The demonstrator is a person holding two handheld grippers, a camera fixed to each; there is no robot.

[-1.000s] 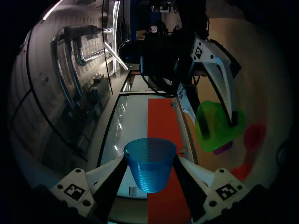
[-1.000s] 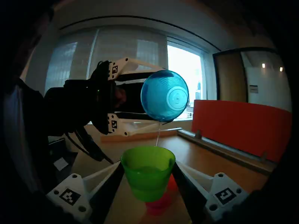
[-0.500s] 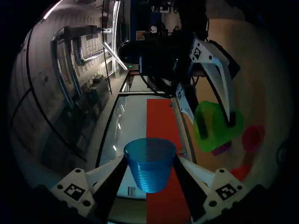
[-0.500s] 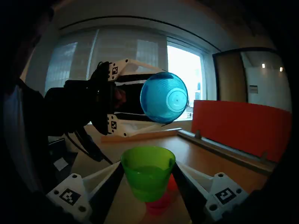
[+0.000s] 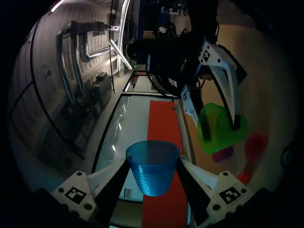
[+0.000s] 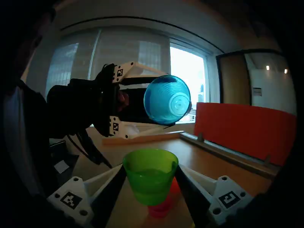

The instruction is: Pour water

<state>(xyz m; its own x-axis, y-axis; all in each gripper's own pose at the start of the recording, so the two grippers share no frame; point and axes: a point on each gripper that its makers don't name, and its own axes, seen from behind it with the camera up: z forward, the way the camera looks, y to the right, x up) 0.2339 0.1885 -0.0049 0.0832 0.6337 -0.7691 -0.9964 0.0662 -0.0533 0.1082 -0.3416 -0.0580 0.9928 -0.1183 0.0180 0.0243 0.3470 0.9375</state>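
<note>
My left gripper [image 5: 152, 171] is shut on a blue ribbed cup [image 5: 152, 167]. In the right gripper view that blue cup [image 6: 167, 99] lies on its side in the air, its base toward the camera, above and behind a green cup [image 6: 150, 175]. My right gripper [image 6: 151, 180] is shut on the green cup, which stands upright with water in it. In the left gripper view the green cup [image 5: 220, 127] hangs at the right between the right gripper's white fingers [image 5: 231, 89]. No stream shows between the cups.
A wooden table [image 6: 212, 167] runs under both cups, with a red divider panel [image 6: 247, 125] along its far edge. A pink cup [image 5: 255, 147], a purple object [image 5: 222, 154] and a red one [image 6: 163, 205] sit on the table below the green cup. A person's dark sleeve [image 6: 68, 110] holds the left gripper.
The thin stream seen falling from the blue cup a second ago has stopped. The blue cup has shifted slightly upward and tilted back; the green cup stays put.
</note>
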